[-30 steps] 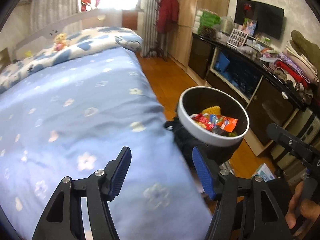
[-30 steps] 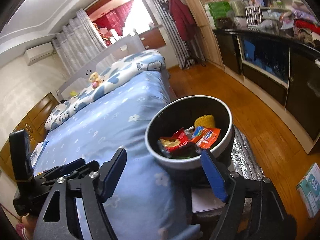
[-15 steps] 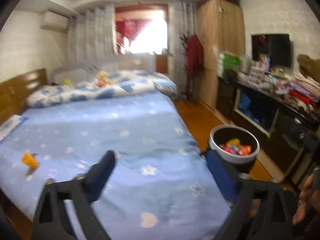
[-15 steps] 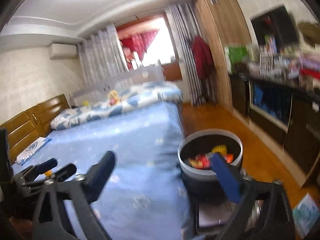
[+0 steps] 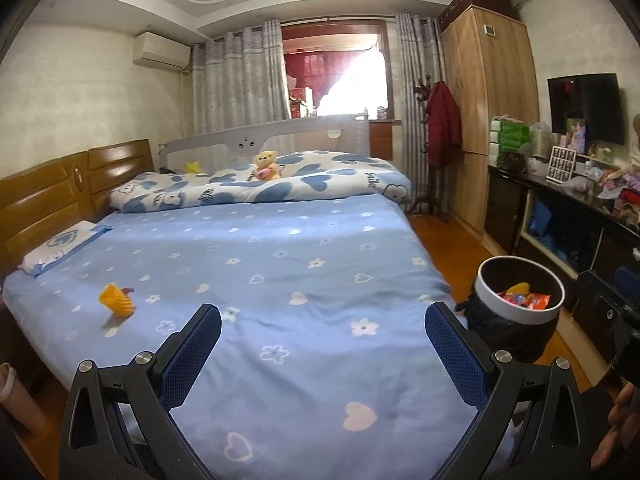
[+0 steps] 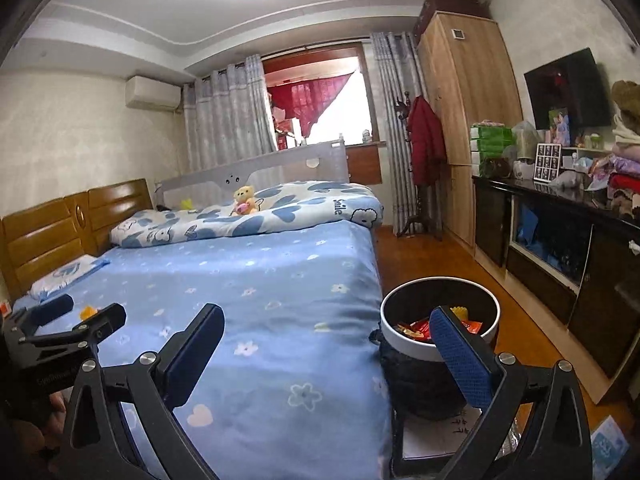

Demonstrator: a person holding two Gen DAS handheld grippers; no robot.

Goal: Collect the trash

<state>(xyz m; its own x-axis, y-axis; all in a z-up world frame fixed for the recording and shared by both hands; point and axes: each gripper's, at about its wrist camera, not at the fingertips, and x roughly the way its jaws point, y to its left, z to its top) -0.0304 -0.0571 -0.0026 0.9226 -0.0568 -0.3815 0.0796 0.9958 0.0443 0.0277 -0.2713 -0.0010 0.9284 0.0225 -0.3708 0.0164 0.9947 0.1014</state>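
orange crumpled wrapper (image 5: 116, 300) lies on the bed (image 5: 280, 264); both tongs gape empty.

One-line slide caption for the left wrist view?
Open left gripper empty above the blue bedsheet; yellow foam wrapper lies left, filled trash bin right.

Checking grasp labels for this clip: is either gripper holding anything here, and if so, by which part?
Nothing is held. The left gripper and the right gripper both stand wide open with only the bed behind them. Their jaws have just been opening, with nothing between.
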